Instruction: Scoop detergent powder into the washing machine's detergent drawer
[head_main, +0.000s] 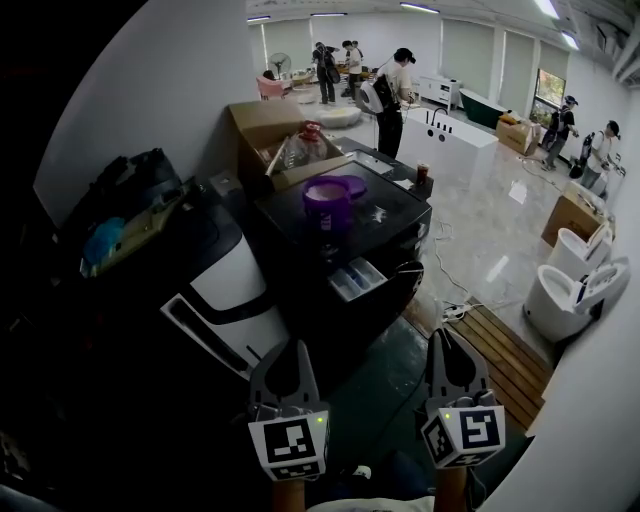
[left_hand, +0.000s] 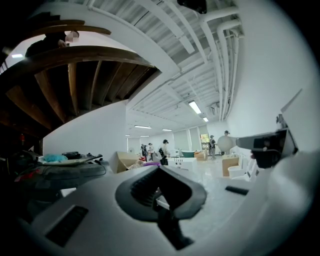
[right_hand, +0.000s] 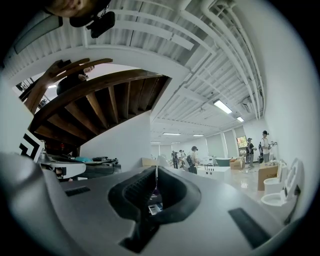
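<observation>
While the dark washing machine (head_main: 392, 228) stands ahead with a purple container (head_main: 328, 203) on its top and its detergent drawer (head_main: 356, 279) pulled out, the left claw (head_main: 296, 352) and right claw (head_main: 441, 340) hang low, each pressed together on nothing, well apart from the drawer.

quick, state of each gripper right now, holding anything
Left gripper: closed, jaws tip to tip, holding nothing.
Right gripper: closed, jaws tip to tip, holding nothing.
</observation>
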